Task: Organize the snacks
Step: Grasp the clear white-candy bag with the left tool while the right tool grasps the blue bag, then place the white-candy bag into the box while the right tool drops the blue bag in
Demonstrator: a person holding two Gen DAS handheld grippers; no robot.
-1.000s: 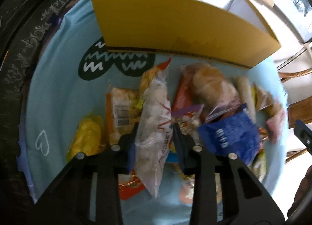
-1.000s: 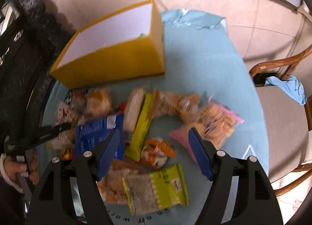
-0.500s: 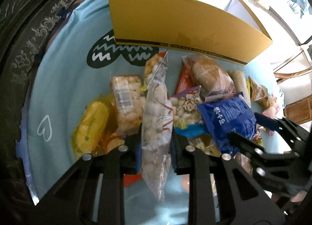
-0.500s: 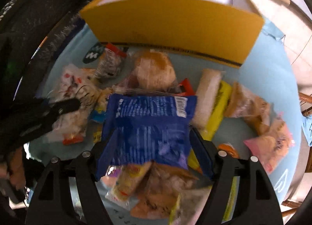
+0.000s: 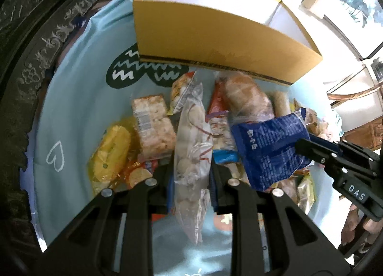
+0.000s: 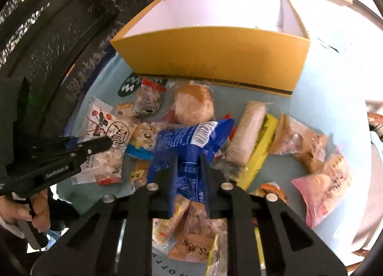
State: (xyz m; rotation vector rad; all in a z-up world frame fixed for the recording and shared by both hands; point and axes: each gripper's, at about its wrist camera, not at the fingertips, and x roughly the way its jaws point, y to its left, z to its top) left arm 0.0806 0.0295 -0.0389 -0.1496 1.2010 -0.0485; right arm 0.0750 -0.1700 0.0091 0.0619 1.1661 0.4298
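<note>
Right jaws now clamped on blue packet (image 6: 189,154); left on clear bag (image 5: 191,156); "GenRobot.AI" lettering.

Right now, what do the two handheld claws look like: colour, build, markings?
Both are matte black plastic. The left claw and right claw have flat angular arms with triangular cut-outs, round silver rivets at the joints and blue pads on the inner faces. White lettering marks the bodies: "GenRobot.AI" on the left one, "DAS" on the right. No cables or sleeves show clearly.
</note>
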